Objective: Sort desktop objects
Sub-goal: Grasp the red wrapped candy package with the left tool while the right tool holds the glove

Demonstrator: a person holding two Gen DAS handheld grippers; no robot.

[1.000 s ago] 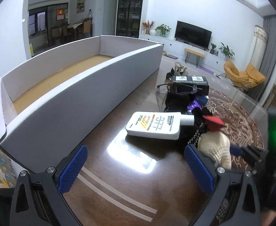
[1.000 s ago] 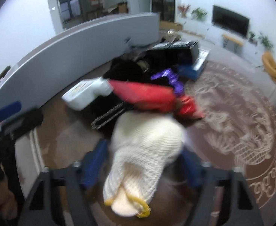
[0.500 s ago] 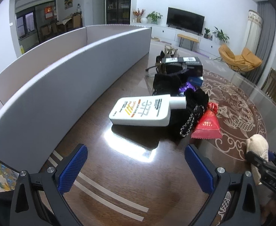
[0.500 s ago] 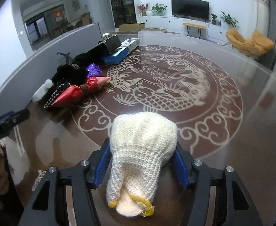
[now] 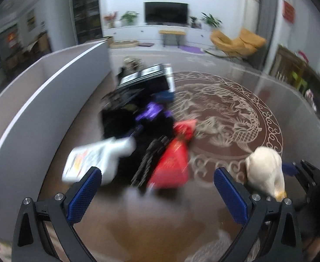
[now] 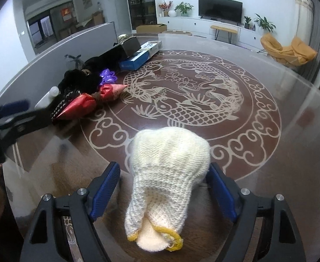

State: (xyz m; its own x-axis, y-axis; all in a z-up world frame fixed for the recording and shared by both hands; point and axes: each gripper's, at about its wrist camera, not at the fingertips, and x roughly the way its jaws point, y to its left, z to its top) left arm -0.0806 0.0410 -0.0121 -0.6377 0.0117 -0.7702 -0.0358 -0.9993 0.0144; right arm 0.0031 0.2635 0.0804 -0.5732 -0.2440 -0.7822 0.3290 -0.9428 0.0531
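Knit glove (image 6: 168,166) between the right tongs (image 6: 163,187), clutter pile (image 6: 88,91) far left beside the box wall (image 6: 50,56).

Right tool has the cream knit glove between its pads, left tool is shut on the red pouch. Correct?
Not quite. The left tool is open and holds nothing; the red pouch lies on the table ahead of it, as the left wrist view shows. The cream knit glove does sit between the right tool's pads.
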